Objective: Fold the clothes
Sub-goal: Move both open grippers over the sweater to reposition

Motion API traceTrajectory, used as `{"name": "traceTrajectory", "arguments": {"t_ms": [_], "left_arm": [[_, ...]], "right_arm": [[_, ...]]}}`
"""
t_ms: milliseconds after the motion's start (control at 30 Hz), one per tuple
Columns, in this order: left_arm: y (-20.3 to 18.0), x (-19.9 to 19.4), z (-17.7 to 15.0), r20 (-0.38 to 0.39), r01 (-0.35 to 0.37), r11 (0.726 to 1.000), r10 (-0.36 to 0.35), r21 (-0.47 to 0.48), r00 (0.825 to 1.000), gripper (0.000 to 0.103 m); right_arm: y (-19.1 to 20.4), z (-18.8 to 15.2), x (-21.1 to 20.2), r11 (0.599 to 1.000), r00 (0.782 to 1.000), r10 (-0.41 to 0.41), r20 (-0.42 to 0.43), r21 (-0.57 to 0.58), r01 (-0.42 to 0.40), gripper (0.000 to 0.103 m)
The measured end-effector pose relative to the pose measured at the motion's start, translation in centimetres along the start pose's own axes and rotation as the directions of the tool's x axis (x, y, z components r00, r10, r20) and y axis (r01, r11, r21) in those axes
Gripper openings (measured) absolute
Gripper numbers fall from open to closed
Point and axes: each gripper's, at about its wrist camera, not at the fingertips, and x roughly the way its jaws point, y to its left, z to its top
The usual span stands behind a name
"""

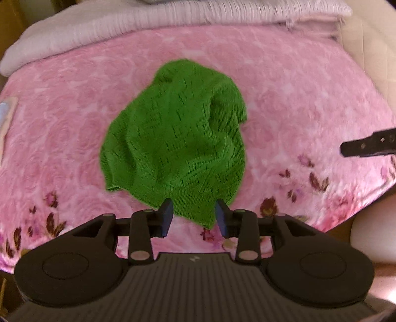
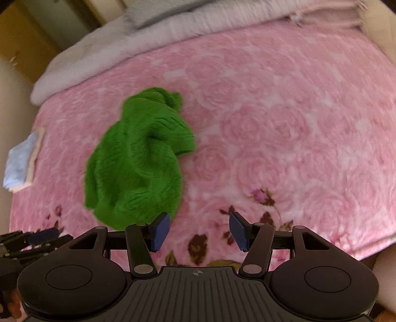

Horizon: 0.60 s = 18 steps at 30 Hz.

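A green knit sweater (image 1: 175, 138) lies crumpled in a heap on the pink blanket (image 1: 297, 81) that covers the bed, towards the near edge and left of the middle as the right wrist camera sees it. Its cloth is bunched into thick folds, with one ribbed edge turned up on the right side of the heap.

The left claw (image 1: 194, 219) hangs just over the sweater's near corner, its blue pads (image 1: 167, 218) apart, with the tip of the cloth showing between them; whether the pads touch the knit cannot be told. The right claw (image 2: 199, 231) is to the right of the sweater over bare blanket, its fingers spread wide and holding nothing.

The blanket has a raised rose pattern and dark printed flowers (image 2: 259, 195) along the near border. A pale folded quilt (image 1: 148, 22) runs across the far end of the bed. At the left edge of the bed sits a small stack of folded light-blue cloth (image 2: 19, 162).
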Motion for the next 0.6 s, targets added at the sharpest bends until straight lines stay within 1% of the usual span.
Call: {"name": "traceTrajectory", "arguments": {"t_ms": [133,200,267,433,500,533,600], "left_arm": [[-0.2,3.2,0.4,-0.041,0.03,0.998,-0.027,0.053,0.999,0.033],[-0.3,4.8,0.6,-0.063,0.045,0.996,-0.04,0.079,0.997,0.033],[-0.9,6.4,0.1,-0.077,0.04,0.994,-0.032,0.104,0.997,0.033],[-3.2,9.8,-0.5,-0.087,-0.005,0.983,0.021,0.181,0.996,0.033],[-4.3,11.3,-0.4,-0.07,-0.025,0.971,0.042,0.238,0.997,0.033],[-5.1,12.2,-0.4,-0.059,-0.038,0.961,0.056,0.275,0.997,0.034],[-6.3,13.9,-0.8,-0.047,-0.076,0.929,0.099,0.361,0.994,0.034]], "right_arm": [[-2.1,-0.2,1.6,0.997,0.998,-0.047,-0.04,0.058,0.05,0.057],[-2.9,-0.4,2.5,0.996,0.996,-0.06,-0.069,0.066,0.065,0.057],[-3.6,-0.5,3.5,0.995,0.993,-0.071,-0.097,0.063,0.077,0.057],[-4.9,-0.3,6.1,0.996,0.984,-0.076,-0.159,0.03,0.081,0.057],[-5.5,-0.1,6.9,0.997,0.98,-0.08,-0.18,0.003,0.082,0.057],[-5.8,0.1,7.3,0.997,0.979,-0.083,-0.188,-0.013,0.082,0.057],[-6.9,0.4,7.9,0.996,0.976,-0.09,-0.199,-0.031,0.086,0.057]]}}
